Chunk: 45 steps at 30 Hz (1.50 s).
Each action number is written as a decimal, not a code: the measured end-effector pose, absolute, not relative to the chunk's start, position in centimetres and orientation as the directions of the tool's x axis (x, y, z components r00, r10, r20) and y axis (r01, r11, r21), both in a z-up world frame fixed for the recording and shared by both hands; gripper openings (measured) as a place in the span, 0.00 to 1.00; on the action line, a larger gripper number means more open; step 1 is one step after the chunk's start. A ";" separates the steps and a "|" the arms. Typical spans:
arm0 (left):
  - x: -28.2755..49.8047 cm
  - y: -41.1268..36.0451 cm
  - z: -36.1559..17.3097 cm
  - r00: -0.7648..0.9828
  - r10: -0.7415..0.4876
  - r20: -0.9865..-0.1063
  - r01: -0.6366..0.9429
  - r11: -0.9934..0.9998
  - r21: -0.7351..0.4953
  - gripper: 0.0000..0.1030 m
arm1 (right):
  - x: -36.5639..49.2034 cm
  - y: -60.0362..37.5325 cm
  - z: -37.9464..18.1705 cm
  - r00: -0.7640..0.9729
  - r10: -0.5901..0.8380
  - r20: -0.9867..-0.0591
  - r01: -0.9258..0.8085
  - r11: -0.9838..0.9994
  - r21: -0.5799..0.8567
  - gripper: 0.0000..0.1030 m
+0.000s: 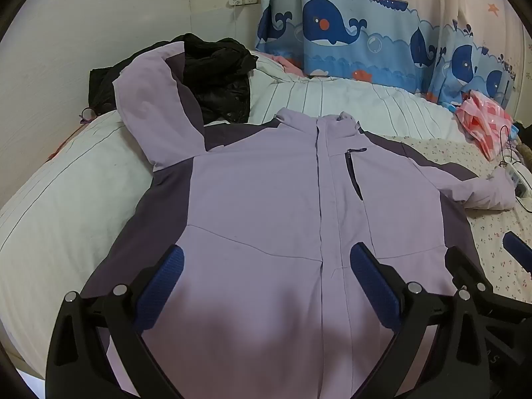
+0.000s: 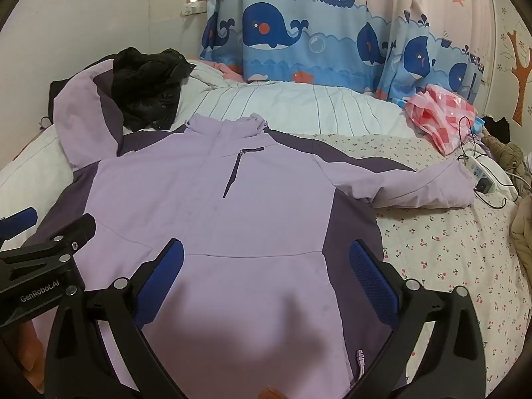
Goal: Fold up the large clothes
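A large lilac jacket (image 1: pixel 266 206) with dark purple side panels lies face up and spread flat on the bed; it also fills the right wrist view (image 2: pixel 216 206). Its left sleeve (image 1: pixel 156 106) lies up over the pillow. Its right sleeve (image 2: pixel 415 186) stretches out to the right. My left gripper (image 1: pixel 266 279) is open and empty, hovering above the lower left front. My right gripper (image 2: pixel 266 279) is open and empty, above the lower right front near the hem.
A black garment (image 1: pixel 216 76) lies heaped on the striped duvet (image 1: pixel 349 99) behind the jacket. A pink plastic bag (image 2: pixel 442 113), a power strip (image 2: pixel 478 173) and cables lie at the right. Whale curtains (image 2: pixel 299 33) hang behind. The floral sheet (image 2: pixel 449 249) shows at right.
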State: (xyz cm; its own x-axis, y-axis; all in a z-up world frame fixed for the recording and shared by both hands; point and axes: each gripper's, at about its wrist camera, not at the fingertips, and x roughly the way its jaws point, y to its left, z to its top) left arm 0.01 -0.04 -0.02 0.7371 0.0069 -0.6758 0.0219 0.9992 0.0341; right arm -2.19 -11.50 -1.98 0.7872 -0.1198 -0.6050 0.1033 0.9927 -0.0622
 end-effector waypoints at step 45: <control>-0.1 -1.2 0.7 0.775 0.028 -0.631 0.017 0.998 0.065 0.93 | -2.0 -12.9 -2.0 0.782 -0.104 -0.615 0.128 0.992 -0.006 0.93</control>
